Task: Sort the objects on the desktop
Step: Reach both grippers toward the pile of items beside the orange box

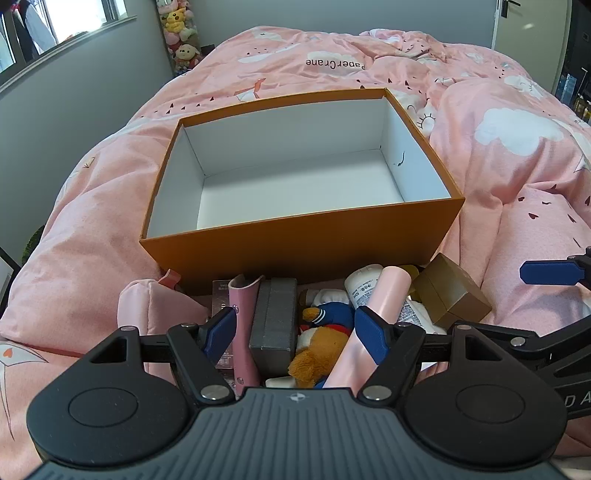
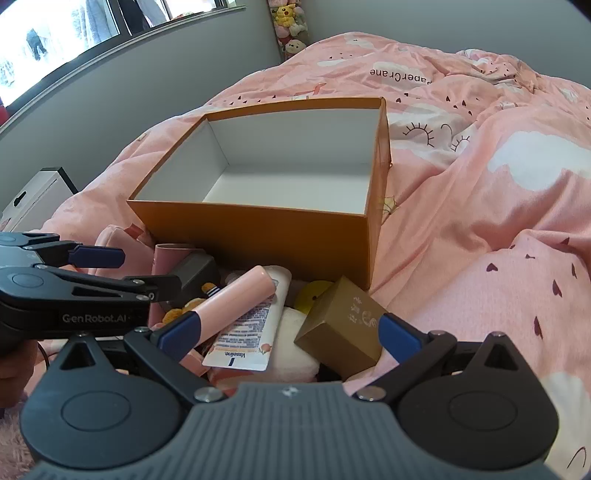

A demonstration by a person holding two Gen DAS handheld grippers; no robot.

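Note:
An orange box [image 1: 295, 236] [image 2: 258, 236] with a bare white inside stands open on the bed. A heap of small objects lies at its near side: a grey case [image 1: 275, 317], a pink leather sleeve [image 1: 243, 317], a plush toy [image 1: 317, 347], a pink cylinder [image 1: 373, 314] [image 2: 232, 299], a white Vaseline tube [image 2: 255, 328] and a gold box [image 1: 448, 291] [image 2: 343, 321]. My left gripper [image 1: 297, 328] hangs open over the heap, holding nothing. My right gripper [image 2: 291, 332] is open too, its blue fingers either side of the tube and gold box, touching neither.
A pink quilt [image 1: 498, 155] with white clouds covers the bed all around. A pink pouch [image 1: 155, 306] lies left of the heap. Stuffed toys [image 1: 181, 33] hang in the far corner. A white carton [image 2: 33, 199] stands off the bed's left edge.

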